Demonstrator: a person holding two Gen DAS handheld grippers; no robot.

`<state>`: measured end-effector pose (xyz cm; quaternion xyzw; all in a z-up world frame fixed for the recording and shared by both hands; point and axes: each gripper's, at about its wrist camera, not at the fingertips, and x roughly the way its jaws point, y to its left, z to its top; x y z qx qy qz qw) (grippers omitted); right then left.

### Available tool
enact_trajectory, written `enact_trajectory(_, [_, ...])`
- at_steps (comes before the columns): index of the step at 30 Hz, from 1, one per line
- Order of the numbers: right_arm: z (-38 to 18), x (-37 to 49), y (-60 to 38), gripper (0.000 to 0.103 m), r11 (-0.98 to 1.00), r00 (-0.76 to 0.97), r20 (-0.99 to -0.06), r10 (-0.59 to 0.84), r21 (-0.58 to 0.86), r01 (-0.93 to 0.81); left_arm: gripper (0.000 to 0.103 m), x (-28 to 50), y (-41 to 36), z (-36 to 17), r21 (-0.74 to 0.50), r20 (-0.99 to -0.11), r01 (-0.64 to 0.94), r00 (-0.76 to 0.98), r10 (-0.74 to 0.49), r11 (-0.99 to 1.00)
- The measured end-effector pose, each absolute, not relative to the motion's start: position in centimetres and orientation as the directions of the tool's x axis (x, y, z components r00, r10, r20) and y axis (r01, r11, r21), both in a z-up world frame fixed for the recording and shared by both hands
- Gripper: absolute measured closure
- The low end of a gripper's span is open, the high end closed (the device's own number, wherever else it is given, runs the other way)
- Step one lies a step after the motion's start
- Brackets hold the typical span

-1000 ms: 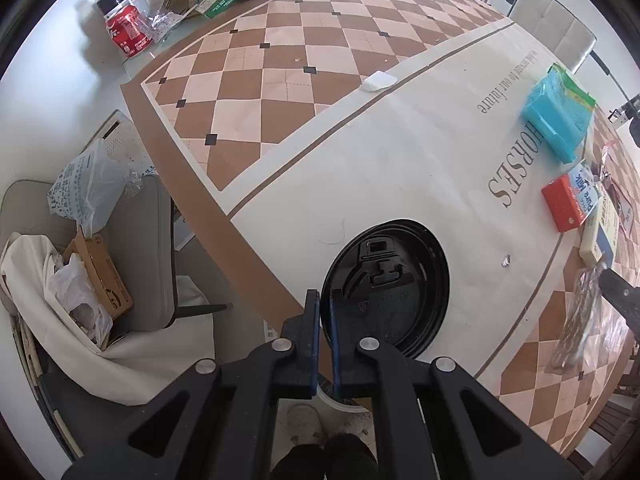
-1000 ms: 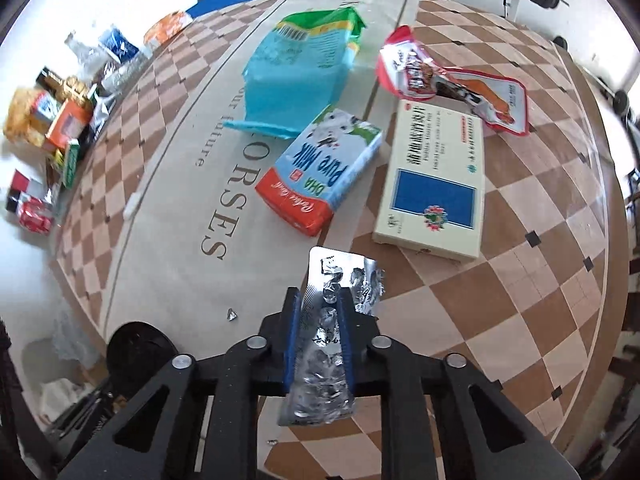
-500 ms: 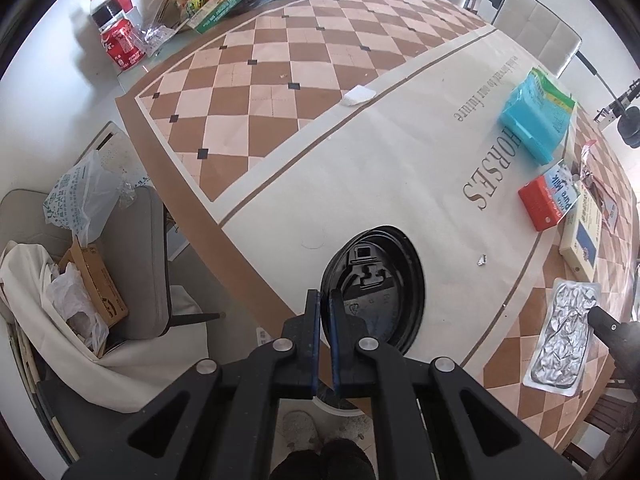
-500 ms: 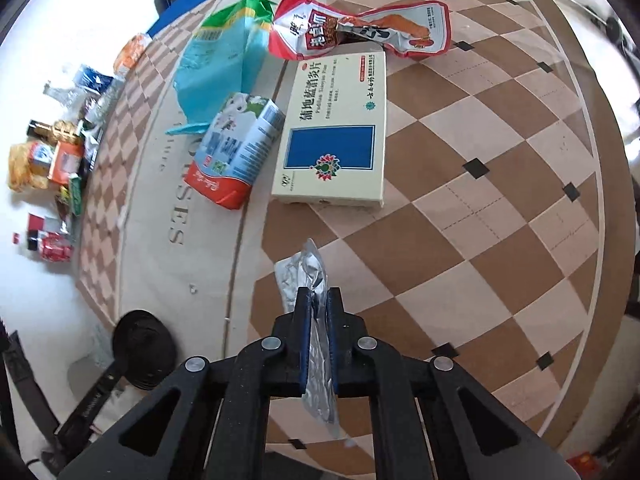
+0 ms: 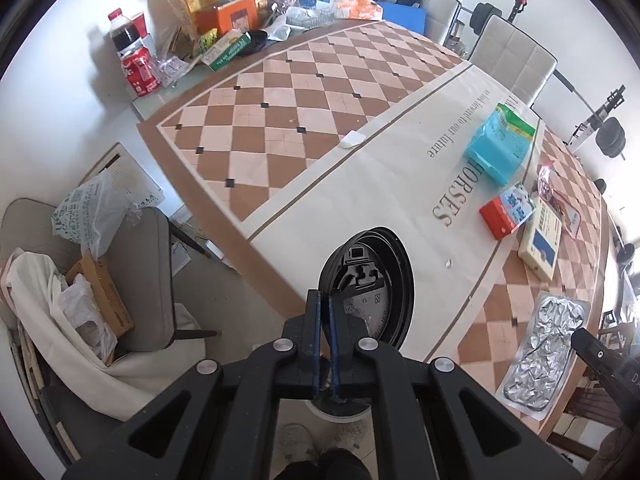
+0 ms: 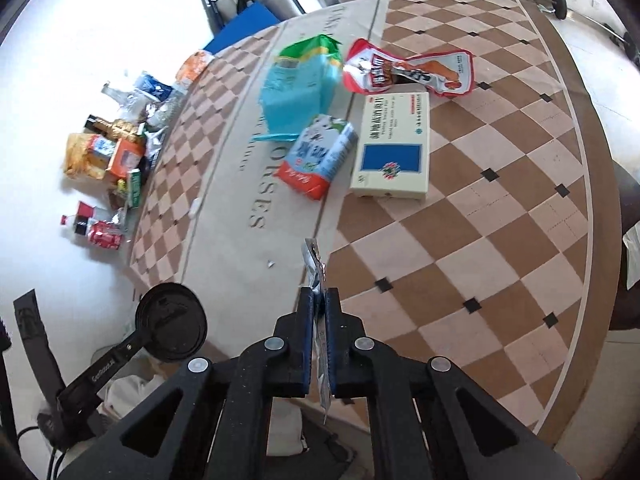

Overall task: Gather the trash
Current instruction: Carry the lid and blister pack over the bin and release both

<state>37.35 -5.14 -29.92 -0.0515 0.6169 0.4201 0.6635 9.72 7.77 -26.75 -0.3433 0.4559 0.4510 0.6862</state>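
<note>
My left tongs (image 5: 325,300) pinch the lid (image 5: 370,280); right tongs (image 6: 319,304) clamp the blister pack (image 6: 316,264) edge-on. Bin (image 5: 340,411) sits directly under left.

Crinkled silver foil blister pack (image 5: 544,354); glossy black plastic cup lid (image 5: 370,286); smooth matt cardboard medicine box (image 6: 394,152); shiny red snack wrapper (image 6: 408,70)
</note>
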Motion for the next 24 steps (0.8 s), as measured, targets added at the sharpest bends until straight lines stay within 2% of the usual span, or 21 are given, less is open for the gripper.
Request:
enact_trajectory(5, [-29.7,32.1,-7.8,0.097,0.570,-0.174,-0.857,0.486,0.461,-0.680,0.102,6.1,3.5,-27.1,-0.033,-0.946,-0.926,0.150,0.286,0.377])
enact_trajectory(10, [-34.0,25.3,-12.6,0.097,0.538,-0.258,-0.883,0.393,0.448,-0.714,0.102,3.5,-1.7,-31.4,-0.018,-0.978,-0.909,0.102,0.182,0.417])
enact_trajectory(17, [-46.8,20.1,-19.4,0.097,0.624,-0.301,-0.928,0.221,0.372,-0.687,0.102,3.5,-5.4,-44.5,-0.091,-0.996,-0.891,0.077,-0.051,0.444])
enact_trajectory(24, [-61.7,20.1,-23.4,0.097,0.768,-0.287,-0.941,0.180,0.317,-0.556,0.101,6.4,-5.6,-59.0,-0.173,-0.973,-0.886,0.087,-0.212,0.430])
